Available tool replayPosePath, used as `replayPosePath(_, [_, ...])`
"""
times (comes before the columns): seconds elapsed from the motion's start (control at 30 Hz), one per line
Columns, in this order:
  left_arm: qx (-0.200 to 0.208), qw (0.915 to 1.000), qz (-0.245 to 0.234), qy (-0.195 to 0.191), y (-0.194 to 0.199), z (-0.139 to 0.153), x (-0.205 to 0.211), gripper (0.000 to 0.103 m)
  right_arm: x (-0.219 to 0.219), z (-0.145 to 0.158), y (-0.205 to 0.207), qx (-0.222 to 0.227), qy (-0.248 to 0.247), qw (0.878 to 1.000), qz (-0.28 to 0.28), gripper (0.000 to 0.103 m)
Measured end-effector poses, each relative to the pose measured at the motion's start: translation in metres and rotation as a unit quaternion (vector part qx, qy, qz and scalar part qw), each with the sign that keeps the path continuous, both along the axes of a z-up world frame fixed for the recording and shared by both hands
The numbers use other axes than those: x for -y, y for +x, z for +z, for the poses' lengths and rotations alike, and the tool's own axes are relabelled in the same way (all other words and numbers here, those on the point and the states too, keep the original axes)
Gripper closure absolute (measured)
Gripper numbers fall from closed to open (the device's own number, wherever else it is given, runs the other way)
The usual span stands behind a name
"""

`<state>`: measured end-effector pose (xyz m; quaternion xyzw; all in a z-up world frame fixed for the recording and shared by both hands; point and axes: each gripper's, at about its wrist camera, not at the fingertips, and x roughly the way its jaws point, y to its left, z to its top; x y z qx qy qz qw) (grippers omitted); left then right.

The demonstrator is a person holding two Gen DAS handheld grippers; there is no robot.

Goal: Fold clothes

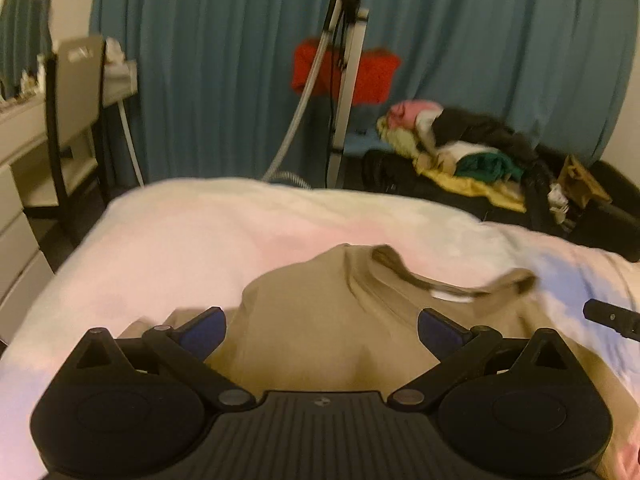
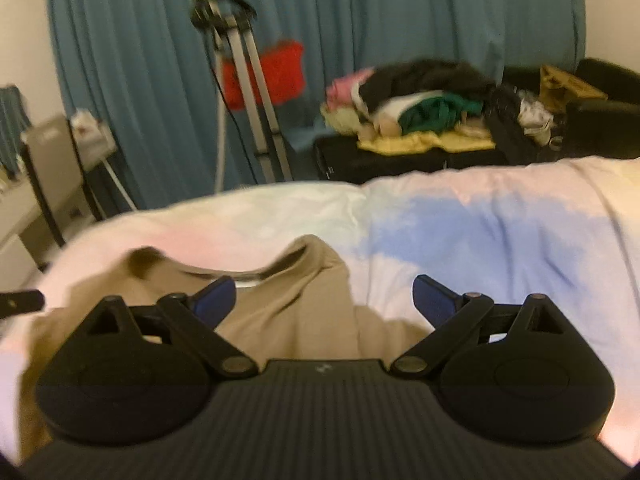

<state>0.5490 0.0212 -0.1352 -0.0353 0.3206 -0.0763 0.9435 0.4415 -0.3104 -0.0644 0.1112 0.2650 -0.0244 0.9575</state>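
Observation:
A tan T-shirt [image 1: 320, 312] lies on the bed with its collar toward the far side. It also shows in the right wrist view [image 2: 296, 308]. My left gripper [image 1: 322, 330] is open and empty, just above the shirt's left shoulder area. My right gripper [image 2: 324, 300] is open and empty over the shirt's right shoulder edge. The tip of the right gripper shows at the right edge of the left wrist view [image 1: 612, 318]. The tip of the left gripper shows at the left edge of the right wrist view [image 2: 20, 300].
The bed cover [image 1: 192, 240] is white, pink and blue. Beyond the bed a dark sofa holds a pile of clothes [image 1: 460, 148]. A garment steamer stand [image 1: 344, 80] and teal curtains stand behind. A chair and desk [image 1: 72, 120] are at the left.

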Motion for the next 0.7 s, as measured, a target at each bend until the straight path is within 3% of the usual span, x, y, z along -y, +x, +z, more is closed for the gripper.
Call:
replayPosePath(0.17, [0.051, 0.9985, -0.006, -0.02, -0.128, 0.048, 0.0, 0.0, -0.022, 0.036, -0.108, 0.051, 0.01, 0.999, 0.012, 0.006])
replayPosePath(0.3, [0.043, 0.9974, 0.023, -0.052, -0.188, 0.039, -0.015, 0.0, -0.035, 0.054, -0.19, 0.085, 0.027, 0.996, 0.025, 0.006])
replayPosePath(0.43, [0.034, 0.9945, 0.053, -0.084, -0.246, 0.029, -0.031, 0.002, -0.035, 0.051, -0.256, 0.106, 0.061, 0.992, 0.035, 0.006])
replayPosePath(0.53, [0.019, 0.9906, 0.084, -0.106, -0.273, 0.017, -0.042, 0.004, -0.034, 0.043, -0.273, 0.101, 0.063, 0.992, 0.039, 0.007])
replayPosePath(0.7, [-0.001, 0.9813, 0.134, -0.138, -0.277, 0.002, -0.062, 0.007, -0.024, 0.03, -0.275, 0.093, 0.079, 0.992, 0.031, 0.007])
